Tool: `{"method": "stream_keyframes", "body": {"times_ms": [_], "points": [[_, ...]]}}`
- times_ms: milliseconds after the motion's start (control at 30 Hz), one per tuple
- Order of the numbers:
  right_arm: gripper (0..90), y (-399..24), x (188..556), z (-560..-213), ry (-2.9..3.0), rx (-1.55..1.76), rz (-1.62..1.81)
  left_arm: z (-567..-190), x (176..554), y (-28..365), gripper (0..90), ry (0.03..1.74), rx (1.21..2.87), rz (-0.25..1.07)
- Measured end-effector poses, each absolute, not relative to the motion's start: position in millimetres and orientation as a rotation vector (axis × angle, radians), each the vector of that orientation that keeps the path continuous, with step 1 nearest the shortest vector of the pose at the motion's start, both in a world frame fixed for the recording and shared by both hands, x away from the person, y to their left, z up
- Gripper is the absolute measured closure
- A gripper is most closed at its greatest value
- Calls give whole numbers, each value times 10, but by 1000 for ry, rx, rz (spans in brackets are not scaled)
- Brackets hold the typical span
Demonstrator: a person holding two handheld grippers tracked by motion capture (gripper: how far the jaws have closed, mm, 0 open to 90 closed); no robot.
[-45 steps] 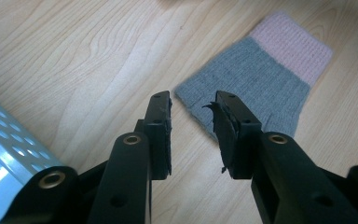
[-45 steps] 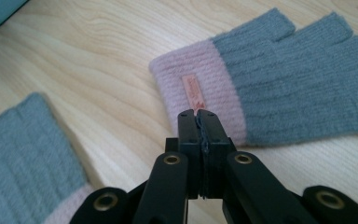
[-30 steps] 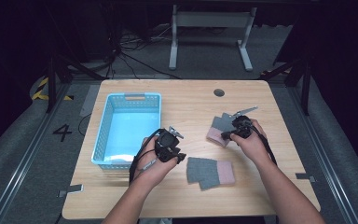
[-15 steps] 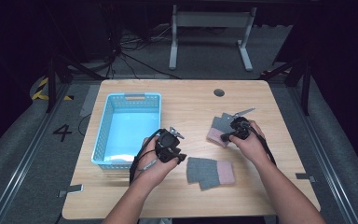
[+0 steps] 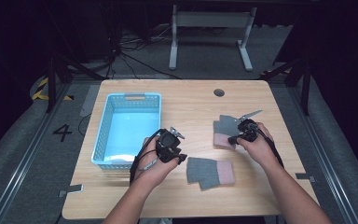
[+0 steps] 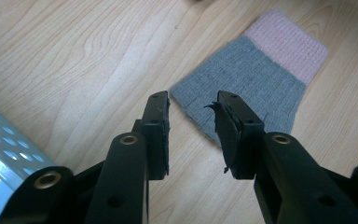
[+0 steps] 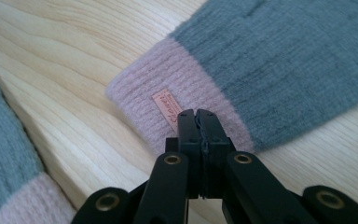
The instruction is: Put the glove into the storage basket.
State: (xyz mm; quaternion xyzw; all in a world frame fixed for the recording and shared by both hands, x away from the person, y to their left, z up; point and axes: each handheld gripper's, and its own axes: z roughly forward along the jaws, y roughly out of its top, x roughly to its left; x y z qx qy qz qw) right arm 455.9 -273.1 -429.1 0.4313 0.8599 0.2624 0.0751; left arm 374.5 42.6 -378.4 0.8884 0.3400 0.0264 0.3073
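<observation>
While the blue basket (image 5: 103, 128) holds nothing, the left gripper (image 6: 192, 122) gapes empty and the right gripper (image 7: 198, 122) pinches a glove (image 7: 242, 79).

This is looking like a lab or recording studio set up for test work. A pale wooden table (image 5: 186, 100) is standing alone on grey carpet in a dark room. At twelve o'clock, the metal legs of a stand (image 5: 209, 35) are rising behind loose black cables (image 5: 121, 51). At nine o'clock, a painted number four (image 5: 62, 133) and yellow-black hazard tape (image 5: 42, 88) are marking the floor.
</observation>
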Motion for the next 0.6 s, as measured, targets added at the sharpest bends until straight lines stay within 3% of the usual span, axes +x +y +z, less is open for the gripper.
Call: {"method": "stream_keyframes", "body": {"times_ms": [600], "points": [[900,-3005,4494,-4262,2553,1343,735,-3789,3746,416,653,902,2344,65]]}}
